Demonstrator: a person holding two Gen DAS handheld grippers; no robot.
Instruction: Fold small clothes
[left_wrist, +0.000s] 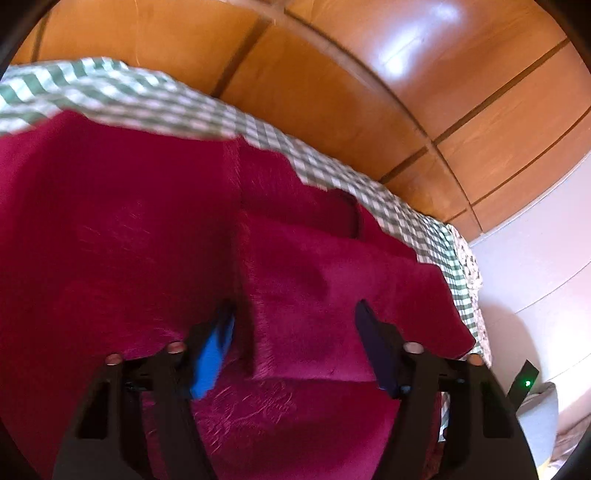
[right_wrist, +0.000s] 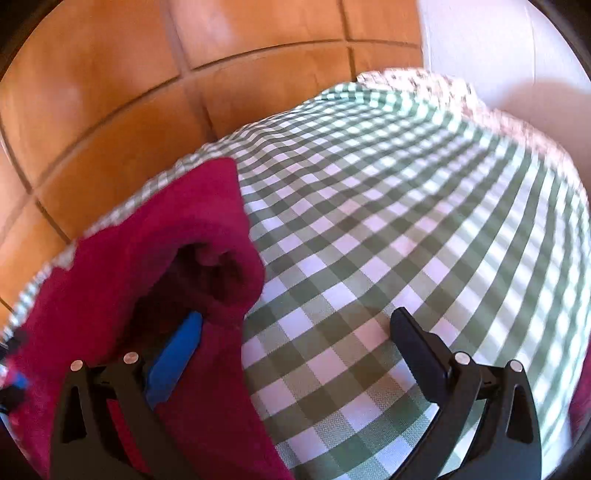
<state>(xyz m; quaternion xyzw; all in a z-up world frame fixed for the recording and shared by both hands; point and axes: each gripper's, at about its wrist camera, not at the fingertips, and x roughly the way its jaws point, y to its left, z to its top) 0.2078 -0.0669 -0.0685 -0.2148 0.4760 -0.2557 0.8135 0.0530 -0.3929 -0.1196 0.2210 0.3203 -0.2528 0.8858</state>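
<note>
Crimson fleece garment (left_wrist: 129, 229) lies spread on the green-checked cloth (left_wrist: 258, 129), its folded flap reaching the cloth's edge by the wooden panelling (left_wrist: 332, 74). Left gripper (left_wrist: 295, 325) straddles that flap, jaws apart, not pinching. Right gripper (right_wrist: 295, 332) gapes wide over the cloth, blue pad (right_wrist: 173, 362) touching the garment's rolled edge.

Crimson fleece garment (left_wrist: 129, 221); green-white gingham cloth (right_wrist: 388, 206); orange-brown tiled floor (left_wrist: 332, 85); white wall (right_wrist: 498, 44).
</note>
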